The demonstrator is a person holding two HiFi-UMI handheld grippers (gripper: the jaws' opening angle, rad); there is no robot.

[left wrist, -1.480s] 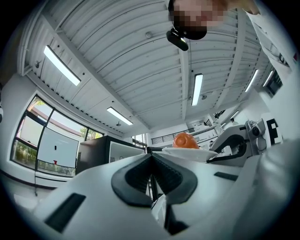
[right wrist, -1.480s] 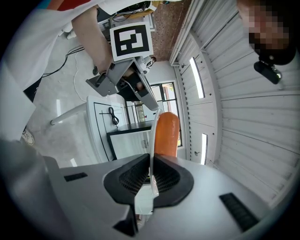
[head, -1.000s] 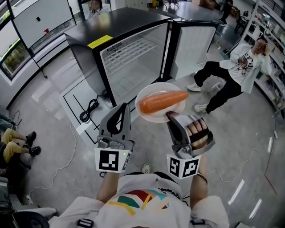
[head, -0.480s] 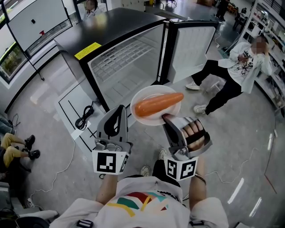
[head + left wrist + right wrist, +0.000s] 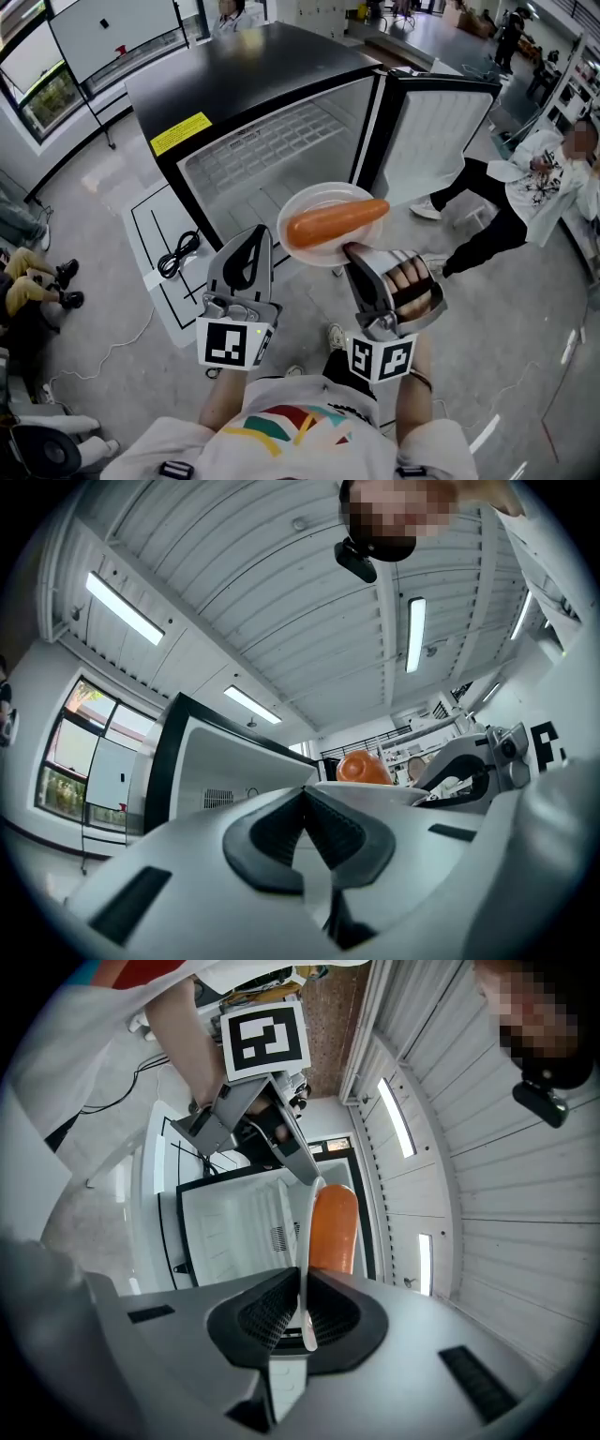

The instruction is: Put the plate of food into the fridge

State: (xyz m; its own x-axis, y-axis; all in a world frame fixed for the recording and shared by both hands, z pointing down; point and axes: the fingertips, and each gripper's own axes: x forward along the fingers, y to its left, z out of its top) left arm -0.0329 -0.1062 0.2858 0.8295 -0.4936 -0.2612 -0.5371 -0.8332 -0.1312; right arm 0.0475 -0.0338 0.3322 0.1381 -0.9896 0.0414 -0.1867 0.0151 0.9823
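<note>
White round plate (image 5: 319, 195) bearing a long orange carrot (image 5: 336, 223) is held in the air before the open black fridge (image 5: 234, 70), its near rim clamped between the jaws of the right gripper (image 5: 352, 253). Against a second ago, the fridge and its white interior (image 5: 272, 150) fill more of the head view, with the plate now overlapping the lower part of the opening. The left gripper (image 5: 255, 239) sits just beside the plate, jaws pressed together on nothing. The seated person in a white top (image 5: 530, 178) has shifted toward the right edge
</note>
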